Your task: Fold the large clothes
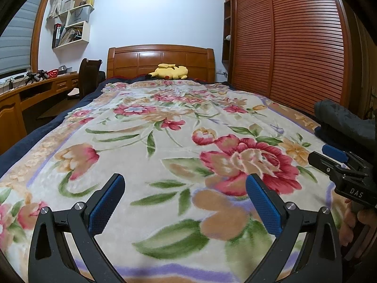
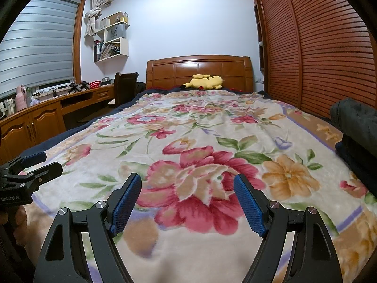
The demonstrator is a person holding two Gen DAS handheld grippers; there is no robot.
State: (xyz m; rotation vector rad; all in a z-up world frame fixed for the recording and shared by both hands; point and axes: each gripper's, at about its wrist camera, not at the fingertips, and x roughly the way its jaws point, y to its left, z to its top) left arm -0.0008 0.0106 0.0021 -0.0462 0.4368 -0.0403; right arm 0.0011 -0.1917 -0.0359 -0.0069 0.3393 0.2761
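Note:
A dark grey garment (image 1: 341, 120) lies bunched at the bed's right edge, also at the right side of the right wrist view as a dark grey garment (image 2: 355, 122). My left gripper (image 1: 185, 184) hovers open over the floral blanket (image 1: 165, 141), nothing between its blue pads. My right gripper (image 2: 187, 184) is likewise open and empty above the floral blanket (image 2: 200, 146). Each gripper shows in the other's view: the right gripper (image 1: 329, 155) at the right edge, the left gripper (image 2: 44, 162) at the left edge, both held by a hand.
A yellow plush toy (image 1: 170, 72) lies by the wooden headboard (image 1: 160, 59). A desk (image 2: 59, 103) with a chair (image 2: 124, 87) runs along the left. Slatted wardrobe doors (image 2: 318, 47) stand close on the right. Wall shelves (image 1: 73, 26) hang at the back left.

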